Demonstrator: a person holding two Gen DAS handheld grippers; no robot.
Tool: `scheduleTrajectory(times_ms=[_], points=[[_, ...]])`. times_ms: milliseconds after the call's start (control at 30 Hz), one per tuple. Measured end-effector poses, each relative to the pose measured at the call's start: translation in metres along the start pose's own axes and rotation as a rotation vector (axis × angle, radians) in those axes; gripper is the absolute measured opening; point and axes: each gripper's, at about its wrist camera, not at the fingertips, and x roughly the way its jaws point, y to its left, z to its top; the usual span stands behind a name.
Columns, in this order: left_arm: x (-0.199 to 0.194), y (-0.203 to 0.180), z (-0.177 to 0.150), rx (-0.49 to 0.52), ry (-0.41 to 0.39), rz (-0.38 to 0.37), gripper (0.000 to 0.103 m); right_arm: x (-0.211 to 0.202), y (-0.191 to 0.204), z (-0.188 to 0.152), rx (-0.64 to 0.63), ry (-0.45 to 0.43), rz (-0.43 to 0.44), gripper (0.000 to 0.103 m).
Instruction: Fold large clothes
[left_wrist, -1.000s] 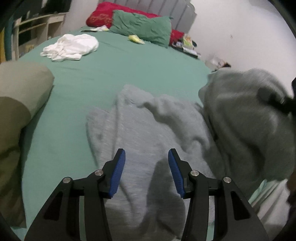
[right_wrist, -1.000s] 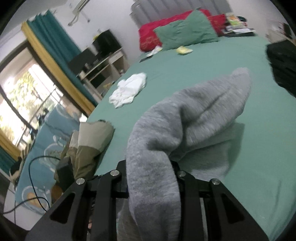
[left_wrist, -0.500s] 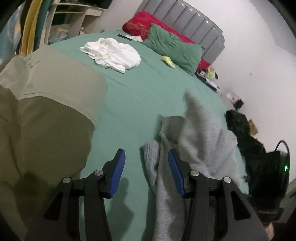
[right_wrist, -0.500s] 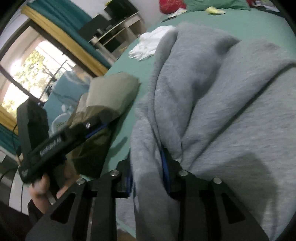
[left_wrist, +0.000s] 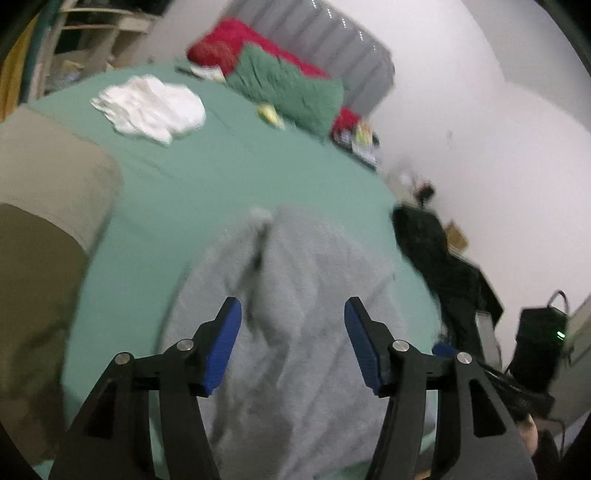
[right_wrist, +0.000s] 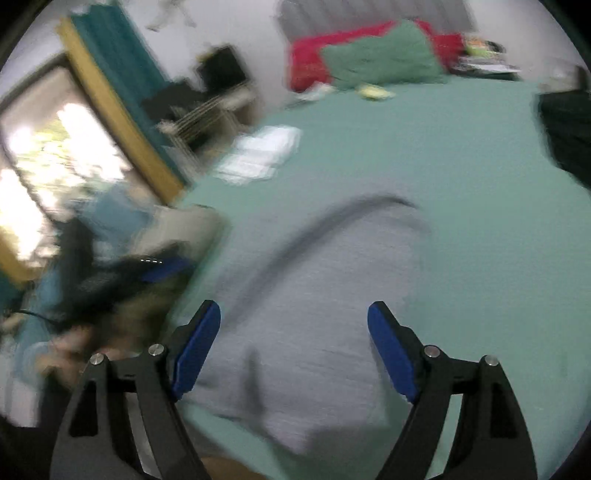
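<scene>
A grey knit garment (left_wrist: 303, 295) lies heaped on the green bed sheet (left_wrist: 207, 184) near the bed's front edge. My left gripper (left_wrist: 293, 314) hovers over it with its blue pads apart and nothing between them; its jaws are opening. In the right wrist view the same grey garment (right_wrist: 325, 295) lies flatter on the sheet (right_wrist: 480, 184). My right gripper (right_wrist: 293, 317) stands above it, jaws opening wide, with no cloth pinched between the pads. Both views are motion-blurred.
An olive-and-tan folded garment (left_wrist: 48, 206) sits at the left. A white crumpled cloth (left_wrist: 151, 107) lies farther up the bed, before green (left_wrist: 295, 92) and red pillows (left_wrist: 221, 48). A black garment (left_wrist: 436, 251) hangs at the right bed edge. A window and shelves are left.
My right gripper was shut on the grey garment and lifting it; now it has let go and the garment lies on the sheet. The left gripper's pads stand wider apart.
</scene>
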Motion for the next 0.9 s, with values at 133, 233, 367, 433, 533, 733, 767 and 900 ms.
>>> scheduleTrajectory(times_ms=[133, 233, 367, 433, 533, 733, 767, 900], points=[[0.039, -0.013, -0.025, 0.104, 0.184, 0.15, 0.061, 0.018, -0.053, -0.029, 0.221, 0.042, 0.04, 0.082], [0.051, -0.014, -0.04, 0.153, 0.222, 0.233, 0.052, 0.029, -0.072, -0.052, 0.402, 0.004, 0.212, 0.082], [0.04, -0.016, -0.041, 0.176, 0.177, 0.254, 0.014, 0.057, -0.08, -0.087, 0.58, -0.016, 0.4, 0.082], [0.023, -0.014, -0.042, 0.133, 0.127, 0.243, 0.013, 0.057, -0.076, -0.09, 0.555, -0.034, 0.421, 0.072], [-0.006, -0.007, -0.043, 0.054, 0.042, 0.203, 0.013, 0.047, -0.078, -0.088, 0.513, -0.007, 0.416, 0.052], [-0.03, -0.014, -0.061, 0.017, 0.049, 0.155, 0.013, 0.0, -0.058, -0.069, 0.312, 0.043, 0.348, 0.047], [-0.03, -0.016, -0.068, 0.017, 0.081, 0.133, 0.015, -0.008, -0.056, -0.068, 0.282, 0.048, 0.326, 0.047], [-0.014, -0.032, -0.087, 0.081, 0.219, 0.113, 0.026, -0.04, -0.061, -0.074, 0.126, 0.101, 0.169, 0.047]])
